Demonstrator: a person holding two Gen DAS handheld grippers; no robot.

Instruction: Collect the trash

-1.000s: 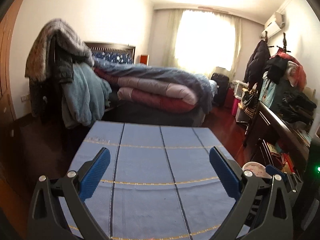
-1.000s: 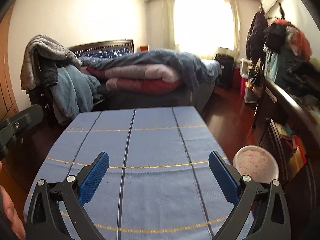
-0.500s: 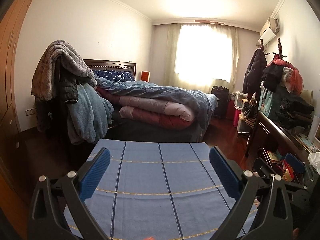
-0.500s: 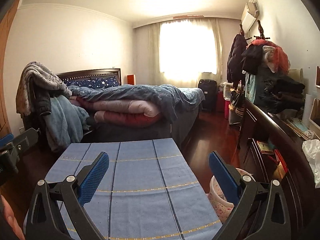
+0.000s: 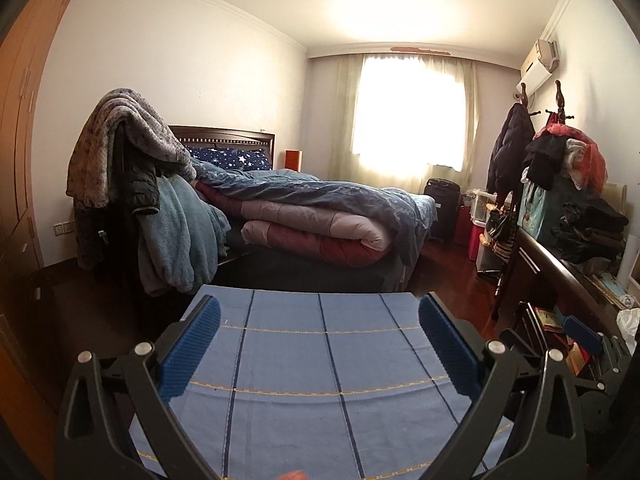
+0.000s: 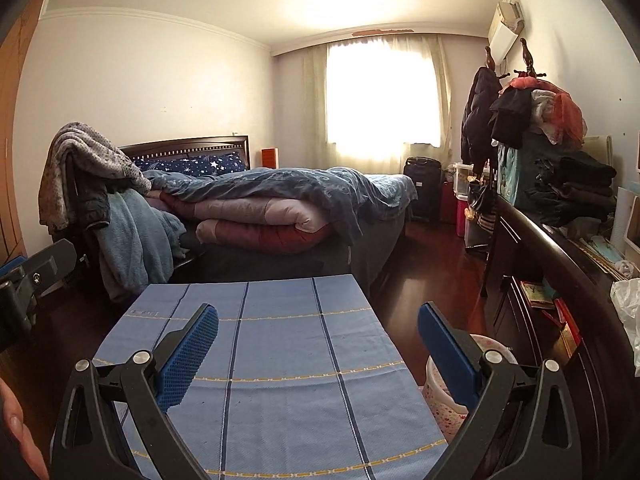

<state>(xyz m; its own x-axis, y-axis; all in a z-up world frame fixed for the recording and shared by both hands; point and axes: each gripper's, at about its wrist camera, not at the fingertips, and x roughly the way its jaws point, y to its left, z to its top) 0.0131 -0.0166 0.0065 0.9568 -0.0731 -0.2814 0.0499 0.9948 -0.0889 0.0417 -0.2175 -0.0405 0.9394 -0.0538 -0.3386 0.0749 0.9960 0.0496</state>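
Observation:
Both grippers hover over a table under a blue striped cloth (image 5: 320,360) (image 6: 280,360). My left gripper (image 5: 320,344) is open, nothing between its blue pads. My right gripper (image 6: 318,344) is open and empty too. A pink speckled waste bin (image 6: 444,400) stands on the floor by the table's right edge, partly behind the right finger. A crumpled white plastic bag (image 6: 628,312) lies on the dark sideboard at the far right, also visible in the left wrist view (image 5: 628,320). A small orange scrap (image 5: 292,475) shows at the bottom edge of the left wrist view.
A bed (image 6: 280,208) piled with quilts stands beyond the table. A chair draped in blankets (image 5: 132,184) is at left. The dark sideboard (image 6: 560,280) with stacked clothes runs along the right wall. Wooden floor (image 6: 432,264) lies between bed and sideboard.
Both cameras have tilted upward and drawn back, so less of the table and more ceiling shows. The bin has slid down behind the right finger. Both grippers stayed open.

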